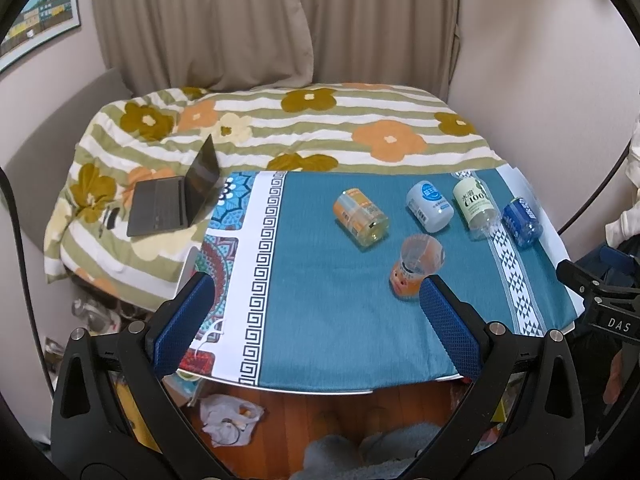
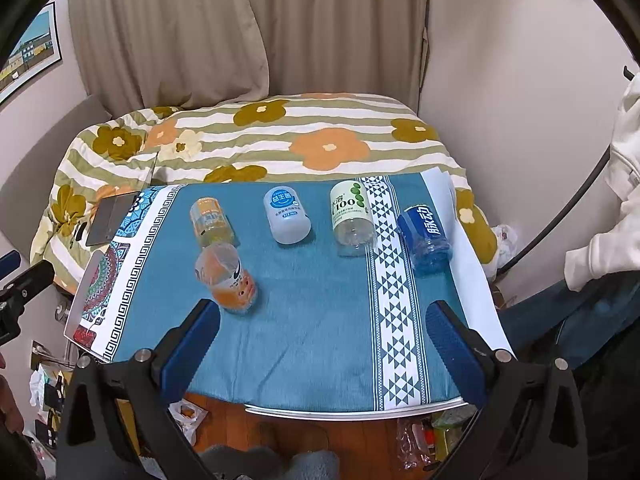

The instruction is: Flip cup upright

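Blue-padded fingers of the left gripper (image 1: 316, 300) are seen spread wide at the bottom of the left wrist view, and nothing is held between them. The right gripper (image 2: 322, 330) is likewise opened wide and nothing is gripped. An orange cup (image 1: 416, 266) is found standing upright on the teal tablecloth (image 1: 328, 280), its open mouth turned up; it sits at about one o'clock from the left gripper's midpoint, just behind the tip of the right-hand finger, though contact cannot be judged. In the right wrist view the same cup (image 2: 226, 278) is seen at about ten o'clock, just beyond the left-hand finger. Four more cups are laid on their sides farther back in a rough row: an orange-labelled cup (image 1: 360, 216) at twelve o'clock of the upright one, a pale blue cup (image 1: 429, 206), a white-and-green cup (image 1: 476, 208) and a dark blue cup (image 1: 521, 220), the last at the cloth's white patterned border. Beyond the table a flowered striped quilt (image 1: 280, 128) is spread, and an open laptop (image 1: 176, 200) is rested on it at ten o'clock.
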